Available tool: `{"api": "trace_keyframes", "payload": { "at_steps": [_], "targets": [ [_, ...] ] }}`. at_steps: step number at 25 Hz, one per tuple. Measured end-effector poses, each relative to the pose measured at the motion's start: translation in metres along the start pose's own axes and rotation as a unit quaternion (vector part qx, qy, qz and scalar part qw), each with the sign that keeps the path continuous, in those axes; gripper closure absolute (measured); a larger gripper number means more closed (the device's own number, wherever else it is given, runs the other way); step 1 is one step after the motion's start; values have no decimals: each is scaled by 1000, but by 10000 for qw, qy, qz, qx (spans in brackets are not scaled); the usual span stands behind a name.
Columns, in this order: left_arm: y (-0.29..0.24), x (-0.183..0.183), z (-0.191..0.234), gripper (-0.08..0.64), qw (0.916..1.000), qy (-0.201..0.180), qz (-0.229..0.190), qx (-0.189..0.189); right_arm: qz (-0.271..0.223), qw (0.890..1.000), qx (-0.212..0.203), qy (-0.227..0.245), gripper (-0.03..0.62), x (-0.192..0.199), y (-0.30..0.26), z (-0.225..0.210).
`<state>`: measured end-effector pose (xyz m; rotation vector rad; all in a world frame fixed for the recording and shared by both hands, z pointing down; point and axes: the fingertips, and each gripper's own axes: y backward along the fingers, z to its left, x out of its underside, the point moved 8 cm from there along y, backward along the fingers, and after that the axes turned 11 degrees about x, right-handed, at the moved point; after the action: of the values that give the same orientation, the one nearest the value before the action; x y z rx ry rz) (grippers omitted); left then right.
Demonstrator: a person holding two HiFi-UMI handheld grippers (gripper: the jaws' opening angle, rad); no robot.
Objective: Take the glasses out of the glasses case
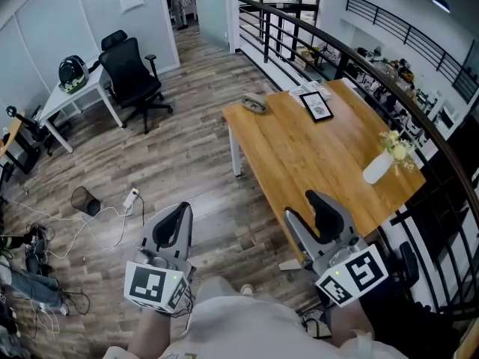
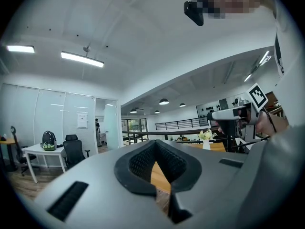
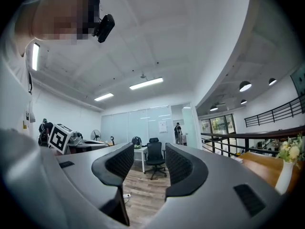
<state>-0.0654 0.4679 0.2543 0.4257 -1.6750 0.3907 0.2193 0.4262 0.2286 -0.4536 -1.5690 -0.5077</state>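
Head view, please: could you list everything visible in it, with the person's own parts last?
table: one, wooden, white legs, centre right.
glasses case: one, greyish, table's far left corner.
framed picture: one, black frame, flat at table's far end.
vase: one, white with pale flowers, table's right edge.
office chair: one, black, upper left.
desk: one, white, beside the chair.
bag: one, black and green, on the desk.
wire bin: one, black, on the floor, left.
power strip: one, white, floor beside the bin.
railing: one, black, curving behind the table.
left gripper: one, grey, jaws together, bottom left.
right gripper: one, grey, jaws apart and empty, bottom right.
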Motion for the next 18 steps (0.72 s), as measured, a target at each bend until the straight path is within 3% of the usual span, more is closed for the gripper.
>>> {"api": "trace_keyframes", "payload": {
  "at_steps": [11,14,18],
  "targets": [
    [-27,28,20,545,10000,-7,8,-99,43,10000,-52,16,367,26,-33,-20],
    [-44,41,36,545,9998,-164,23,-114,50,10000,-38,9,367,41,-54,-27],
    [-66,57,66,545,10000,-7,1,-35,137,9999,-30,-12,368,58,-91,-32]
  ]
}}
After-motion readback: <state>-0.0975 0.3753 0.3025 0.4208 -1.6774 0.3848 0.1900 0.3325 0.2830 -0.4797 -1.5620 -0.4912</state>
